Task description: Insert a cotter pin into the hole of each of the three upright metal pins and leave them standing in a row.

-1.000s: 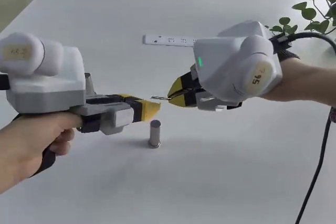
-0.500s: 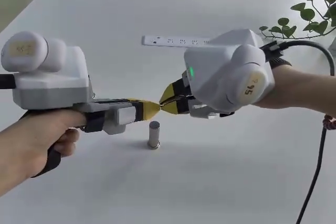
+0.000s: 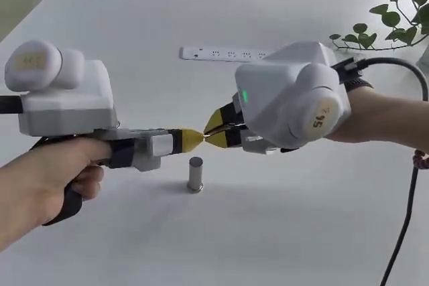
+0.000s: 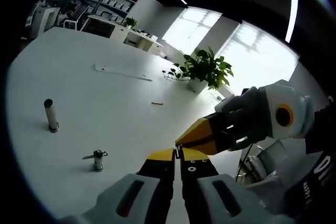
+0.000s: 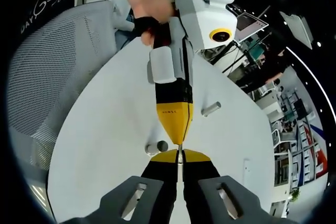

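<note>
Above the white table [image 3: 281, 219] my left gripper [image 3: 198, 140] and right gripper [image 3: 216, 132] meet tip to tip. A thin cotter pin [image 3: 207, 137] bridges the two; both grippers look shut on its ends. In the right gripper view the wire [image 5: 180, 149] runs from my own jaws into the left gripper's yellow tip [image 5: 176, 121]. One bare metal pin [image 3: 195, 174] stands upright just below the tips. The left gripper view holds another bare upright pin [image 4: 50, 115] and a short pin with a cotter pin through it [image 4: 97, 159].
A white power strip [image 3: 224, 53] lies at the back of the table and a potted plant [image 3: 395, 18] sits at the back right. A loose cotter pin [image 4: 157, 103] rests on the table farther off. A mesh chair [image 5: 58, 72] stands beyond the table edge.
The right gripper has carried the cotter pin leftwards until it met the left gripper's tips. The left jaws look narrower now and have shut on the pin's free end.
</note>
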Demonstrator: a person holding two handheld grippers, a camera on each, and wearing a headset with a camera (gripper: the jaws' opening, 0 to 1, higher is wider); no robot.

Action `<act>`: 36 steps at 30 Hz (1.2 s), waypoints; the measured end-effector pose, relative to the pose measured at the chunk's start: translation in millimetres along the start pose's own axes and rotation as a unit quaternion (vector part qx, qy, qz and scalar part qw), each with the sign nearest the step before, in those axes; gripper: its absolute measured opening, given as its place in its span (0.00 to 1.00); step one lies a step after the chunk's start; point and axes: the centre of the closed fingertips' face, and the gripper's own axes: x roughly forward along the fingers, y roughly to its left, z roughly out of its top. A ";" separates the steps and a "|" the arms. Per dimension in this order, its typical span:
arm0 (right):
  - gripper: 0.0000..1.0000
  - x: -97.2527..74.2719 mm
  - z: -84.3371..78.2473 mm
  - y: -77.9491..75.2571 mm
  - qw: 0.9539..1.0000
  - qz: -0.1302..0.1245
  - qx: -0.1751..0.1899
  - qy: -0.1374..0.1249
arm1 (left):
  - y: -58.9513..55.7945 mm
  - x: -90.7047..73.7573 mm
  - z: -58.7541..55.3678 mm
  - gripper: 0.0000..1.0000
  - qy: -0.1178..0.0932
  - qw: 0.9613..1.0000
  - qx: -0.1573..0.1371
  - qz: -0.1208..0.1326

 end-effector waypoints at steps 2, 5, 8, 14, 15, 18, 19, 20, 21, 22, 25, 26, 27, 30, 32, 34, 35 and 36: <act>0.00 0.0 0.0 0.7 1.000 0.001 0.003 -0.001 | 0.2 0.1 -0.3 0.01 0.001 1.000 -0.001 -0.001; 0.00 -0.2 0.3 1.6 1.000 0.003 0.002 -0.002 | 0.2 -0.5 -1.5 0.00 0.001 1.000 -0.016 -0.004; 0.00 0.2 0.5 1.7 1.000 0.005 0.006 -0.003 | 0.2 -0.6 -1.7 0.00 0.001 1.000 -0.012 -0.001; 0.00 0.2 2.1 4.4 0.999 0.016 0.035 -0.016 | -0.8 -2.2 -4.0 0.00 0.009 1.000 0.011 -0.002; 0.00 0.2 2.2 5.2 0.999 0.020 0.044 -0.019 | -1.3 -2.5 -5.1 0.00 0.011 1.000 0.016 -0.002; 0.00 0.6 1.7 7.3 0.997 0.031 0.068 -0.026 | -1.8 -3.2 -6.8 0.00 0.016 0.999 0.032 -0.001; 0.00 0.5 1.6 7.6 0.996 0.032 0.073 -0.027 | -0.7 -3.9 -7.1 0.00 0.017 0.999 0.041 0.002; 0.00 0.6 2.1 8.3 0.995 0.037 0.088 -0.034 | -1.3 -4.3 -7.9 0.00 0.019 0.999 0.046 0.000; 0.00 0.2 2.5 10.2 0.992 0.046 0.109 -0.041 | 0.1 -5.1 -9.0 0.00 0.021 0.998 0.056 0.003; 0.00 -0.2 2.9 10.4 0.991 0.049 0.120 -0.046 | 2.0 -5.7 -9.6 0.00 0.023 0.998 0.064 0.007; 0.02 -2.7 2.8 11.9 0.984 0.062 0.158 -0.060 | 4.3 -8.5 -12.8 0.00 0.032 0.996 0.087 0.009; 0.02 -3.6 2.6 13.4 0.980 0.071 0.173 -0.066 | 4.4 -9.8 -13.9 0.00 0.035 0.994 0.101 0.008; 0.03 -4.3 2.4 13.8 0.978 0.074 0.185 -0.069 | 4.5 -10.5 -14.8 0.00 0.038 0.994 0.107 0.008; 0.06 -6.6 3.4 17.2 0.965 0.094 0.230 -0.086 | 4.9 -11.8 -19.4 0.00 0.048 0.990 0.129 0.008; 0.07 -5.7 0.6 17.0 0.957 0.105 0.253 -0.096 | 4.6 -11.8 -21.4 0.00 0.052 0.989 0.140 0.006; 0.08 -6.7 0.3 21.0 0.948 0.120 0.278 -0.099 | 2.1 -11.9 -22.0 0.00 0.052 0.986 0.159 -0.002; 0.08 -6.9 -2.4 21.1 0.946 0.123 0.284 -0.098 | -1.4 -11.9 -21.7 0.00 0.049 0.984 0.173 -0.012; 0.09 -7.3 -3.1 22.0 0.944 0.128 0.288 -0.101 | -3.8 -11.9 -21.3 0.00 0.048 0.982 0.182 -0.018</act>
